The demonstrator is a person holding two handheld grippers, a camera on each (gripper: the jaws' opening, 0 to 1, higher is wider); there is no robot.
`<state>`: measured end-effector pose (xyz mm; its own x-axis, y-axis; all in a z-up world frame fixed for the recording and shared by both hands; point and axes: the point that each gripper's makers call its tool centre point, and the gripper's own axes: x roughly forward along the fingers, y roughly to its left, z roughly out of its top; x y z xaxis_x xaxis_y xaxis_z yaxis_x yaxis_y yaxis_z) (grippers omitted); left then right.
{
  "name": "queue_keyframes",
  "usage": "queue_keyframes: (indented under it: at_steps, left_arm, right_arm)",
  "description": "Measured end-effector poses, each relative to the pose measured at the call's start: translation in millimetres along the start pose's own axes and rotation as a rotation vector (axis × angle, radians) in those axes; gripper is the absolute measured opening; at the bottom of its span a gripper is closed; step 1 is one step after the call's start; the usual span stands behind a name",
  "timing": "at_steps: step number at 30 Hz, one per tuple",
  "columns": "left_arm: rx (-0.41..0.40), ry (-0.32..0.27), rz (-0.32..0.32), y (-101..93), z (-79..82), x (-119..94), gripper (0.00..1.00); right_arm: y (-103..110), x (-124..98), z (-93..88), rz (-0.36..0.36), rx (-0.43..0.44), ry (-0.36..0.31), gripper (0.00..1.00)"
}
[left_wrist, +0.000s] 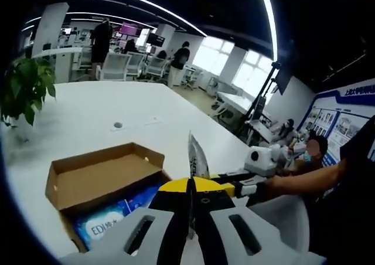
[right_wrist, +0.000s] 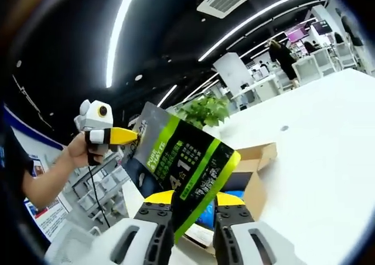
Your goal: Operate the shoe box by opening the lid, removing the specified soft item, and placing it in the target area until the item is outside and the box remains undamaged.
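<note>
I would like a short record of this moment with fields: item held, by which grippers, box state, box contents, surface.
item held: grey and green printed soft pouch
held by: left gripper and right gripper, both shut on it, above the box
box state: brown cardboard shoe box, lid open
box contents: blue and white packet
surface: white table

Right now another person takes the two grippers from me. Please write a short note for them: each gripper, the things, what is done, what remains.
Left gripper: shut on the pouch, seen edge-on between its jaws.
Right gripper: shut on the lower edge of the same pouch, black and green, held up above the table.
Shoe box: open on the white table, lid flap up; a blue packet lies inside.
Done: box opened, pouch lifted out.
Left: set the pouch down in the target area, then release both grippers. The box looks undamaged.
</note>
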<state>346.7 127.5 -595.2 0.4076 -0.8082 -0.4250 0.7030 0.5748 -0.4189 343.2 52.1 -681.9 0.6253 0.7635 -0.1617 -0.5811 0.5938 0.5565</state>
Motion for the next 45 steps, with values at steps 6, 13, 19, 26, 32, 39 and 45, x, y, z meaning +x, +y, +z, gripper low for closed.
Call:
queue_keyframes:
  at_steps: [6, 13, 19, 26, 32, 39, 45]
  left_arm:
    - [-0.03, 0.011, 0.008, 3.1, -9.6, 15, 0.0]
    - [-0.064, 0.015, 0.009, 7.7, -16.2, 29, 0.0]
    - [-0.082, 0.041, 0.012, 11.2, -23.6, 43, 0.0]
    - [-0.122, 0.052, 0.021, 14.1, -31.1, 57, 0.0]
    - [-0.109, 0.07, 0.038, 12.2, -34.1, 72, 0.0]
    - [-0.115, 0.083, 0.037, 6.7, -39.1, 87, 0.0]
    - [-0.133, 0.099, 0.045, 1.7, -45.4, 100, 0.0]
  right_arm:
    - [-11, -15, 9.5, -0.046, 0.003, -0.008, 0.0]
    - [-24, -29, 19.7, -0.1, -0.009, -0.011, 0.0]
    - [-33, -37, 22.7, -0.151, -0.032, 0.014, 0.0]
    - [-42, -47, 27.7, -0.187, -0.029, 0.019, 0.0]
    - [-51, -54, 32.3, -0.228, -0.042, 0.041, 0.0]
    - [-66, -64, 39.1, -0.285, -0.058, 0.062, 0.0]
    - [-78, -71, 40.1, -0.32, -0.059, 0.077, 0.0]
